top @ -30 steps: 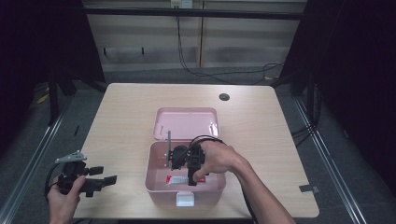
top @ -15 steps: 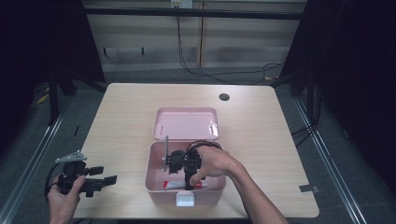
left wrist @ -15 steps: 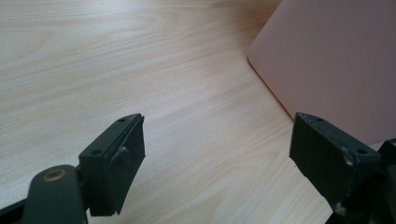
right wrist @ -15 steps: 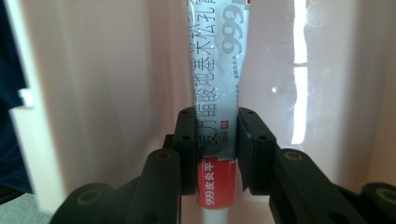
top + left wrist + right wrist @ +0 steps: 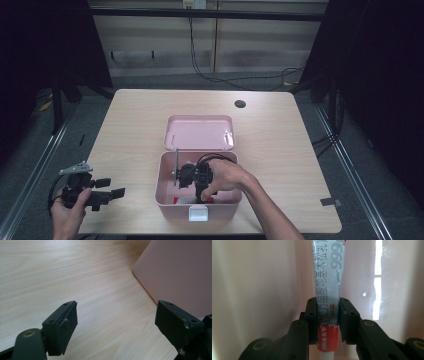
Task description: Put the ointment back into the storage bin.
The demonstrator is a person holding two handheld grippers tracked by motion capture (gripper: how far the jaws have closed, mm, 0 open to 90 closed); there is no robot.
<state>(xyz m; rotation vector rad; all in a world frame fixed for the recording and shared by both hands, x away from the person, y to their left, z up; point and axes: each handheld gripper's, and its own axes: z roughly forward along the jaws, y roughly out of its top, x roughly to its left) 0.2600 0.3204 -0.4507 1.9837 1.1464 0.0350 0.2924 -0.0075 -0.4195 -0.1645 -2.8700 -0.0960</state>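
Pink box set open on the table, lid laid back behind it, grey ointment tube clamped by the right gripper inside the box, left gripper held wide open and empty beside the box wall.

- A box sits on the table, toward the near edge and about midway across.
- The lid of the box lies open just behind the box, touching its back edge.
- The right gripper reaches down inside the box, a tube clamped between its jaws close to the inner wall.
- The left gripper rests well to the left of the box, near the table's front-left corner, jaws pointing toward the box.
- A hole in the table lies behind the box, to its right.
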